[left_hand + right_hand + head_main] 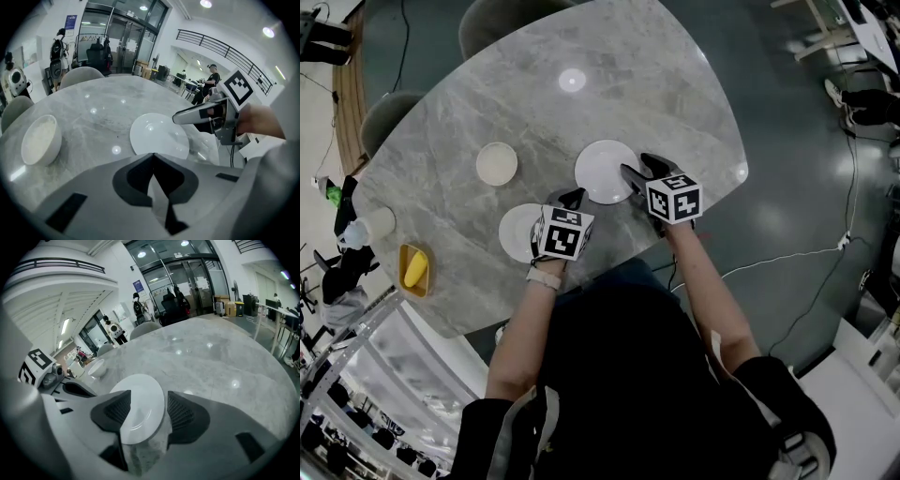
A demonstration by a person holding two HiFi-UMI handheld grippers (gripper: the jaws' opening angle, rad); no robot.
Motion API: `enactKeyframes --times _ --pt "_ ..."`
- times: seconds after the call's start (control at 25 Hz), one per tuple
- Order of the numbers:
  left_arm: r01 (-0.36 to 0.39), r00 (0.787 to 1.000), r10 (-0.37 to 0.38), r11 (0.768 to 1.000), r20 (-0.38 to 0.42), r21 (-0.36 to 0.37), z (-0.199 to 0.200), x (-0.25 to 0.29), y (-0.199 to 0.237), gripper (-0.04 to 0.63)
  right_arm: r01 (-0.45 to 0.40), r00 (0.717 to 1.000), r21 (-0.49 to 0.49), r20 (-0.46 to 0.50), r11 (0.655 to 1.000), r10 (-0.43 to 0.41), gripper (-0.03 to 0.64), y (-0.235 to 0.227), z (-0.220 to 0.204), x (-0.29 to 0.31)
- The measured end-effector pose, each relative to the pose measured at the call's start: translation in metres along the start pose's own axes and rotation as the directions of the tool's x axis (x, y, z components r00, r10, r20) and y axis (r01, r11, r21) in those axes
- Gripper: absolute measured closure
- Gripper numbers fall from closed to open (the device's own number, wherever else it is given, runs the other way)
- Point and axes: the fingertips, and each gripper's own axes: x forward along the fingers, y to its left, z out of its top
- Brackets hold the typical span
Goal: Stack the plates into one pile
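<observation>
Plates: centre plate (602, 169) lay mid-frame; second plate (516, 234) lay down-left of it, both on the table (675, 84).
Right gripper (147, 397): jaws apart, straddling centre plate's near rim.
Left gripper (153, 157): jaws together, nothing seen between, over second plate.
Bearing: second plate lay down-left of right gripper.

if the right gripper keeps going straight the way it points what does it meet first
The white plate: it sits between the open tongs of the right gripper, which point across it. Whether they would scrape it or pass just above is hard to tell.
</observation>
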Motion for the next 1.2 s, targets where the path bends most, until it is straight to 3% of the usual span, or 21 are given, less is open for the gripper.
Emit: enactKeyframes --times 0.8,1.04,1.2 --pt "0.004 0.998 -0.004 1.0 -0.069 -0.002 -0.009 0.02 0.005 0.588 -0.064 0.996 0.07 -0.053 0.995 0.068 0.367 0.004 -0.011 0.015" --pt "0.014 0.998 -0.015 1.0 -0.062 -0.012 -0.008 0.023 0.006 0.588 -0.085 0.994 0.072 -0.07 0.994 0.09 0.476 0.012 -0.016 0.015" --pt "0.005 0.998 -0.006 1.0 -0.065 -0.011 -0.01 0.017 0.007 0.588 -0.104 0.993 0.094 -0.047 0.99 0.108 0.506 0.019 -0.014 0.011"
